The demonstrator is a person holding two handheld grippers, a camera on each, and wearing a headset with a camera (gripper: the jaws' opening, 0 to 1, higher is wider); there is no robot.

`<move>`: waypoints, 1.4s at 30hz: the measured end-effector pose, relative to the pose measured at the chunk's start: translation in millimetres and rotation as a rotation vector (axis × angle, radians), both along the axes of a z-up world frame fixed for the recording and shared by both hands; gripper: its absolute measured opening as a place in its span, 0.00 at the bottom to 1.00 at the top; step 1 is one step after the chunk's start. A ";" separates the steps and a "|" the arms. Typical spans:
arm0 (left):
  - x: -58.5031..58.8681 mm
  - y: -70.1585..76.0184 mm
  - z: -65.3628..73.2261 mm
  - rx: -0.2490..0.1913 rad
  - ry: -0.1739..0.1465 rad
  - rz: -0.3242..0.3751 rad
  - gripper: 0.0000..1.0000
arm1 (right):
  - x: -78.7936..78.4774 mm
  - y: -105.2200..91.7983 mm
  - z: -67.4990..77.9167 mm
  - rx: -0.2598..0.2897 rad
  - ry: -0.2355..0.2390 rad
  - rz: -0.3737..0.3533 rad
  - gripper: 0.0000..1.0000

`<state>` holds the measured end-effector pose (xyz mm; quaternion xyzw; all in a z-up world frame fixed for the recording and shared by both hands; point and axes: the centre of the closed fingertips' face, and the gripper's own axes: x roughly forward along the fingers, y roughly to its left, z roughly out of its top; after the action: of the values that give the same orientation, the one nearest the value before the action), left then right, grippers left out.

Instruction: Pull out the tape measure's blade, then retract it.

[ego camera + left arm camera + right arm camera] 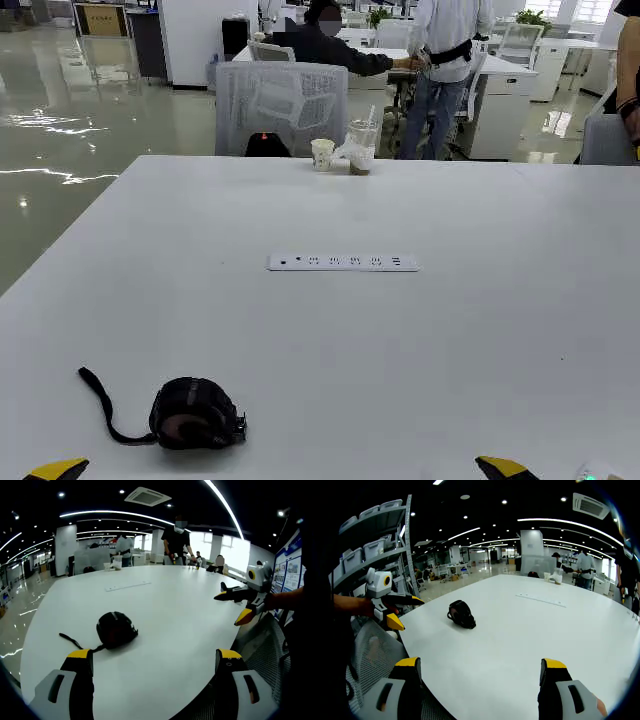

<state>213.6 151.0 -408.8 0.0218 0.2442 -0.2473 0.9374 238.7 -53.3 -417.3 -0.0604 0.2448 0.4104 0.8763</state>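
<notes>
Tape measure [195,413] — black, rigid case, probably dense; wrist strap [97,395] limp. Best hold, likely: across the case flanks. Left gripper [154,656] and right gripper [481,664] — both spread wide, empty.

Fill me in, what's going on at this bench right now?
A person holds a two-jaw gripper in each hand at the near edge of a white table. The black tape measure lies on the table in front of the left gripper, with no blade pulled out. The right gripper is further off to the side. Both have their jaws open and neither touches the tape measure. A power strip lies mid-table and cups stand at the far edge.
</notes>
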 end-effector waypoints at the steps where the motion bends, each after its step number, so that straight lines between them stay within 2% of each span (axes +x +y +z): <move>1: -0.1 -0.1 -0.2 0.000 0.001 -0.001 0.99 | 0.6 -0.8 0.0 -0.004 -0.006 -0.003 0.99; 26: 2.1 0.5 -0.8 0.013 -0.003 -0.009 0.99 | -1.9 -1.2 -3.9 -0.015 0.003 0.011 0.99; 42: 9.1 -0.4 -1.6 0.021 0.007 -0.023 0.99 | 5.2 -2.5 -4.2 -0.024 -0.002 0.028 0.97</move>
<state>222.8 150.6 -410.3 0.0338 0.2498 -0.2557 0.9333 244.0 -55.8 -421.5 -0.0750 0.2480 0.4197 0.8699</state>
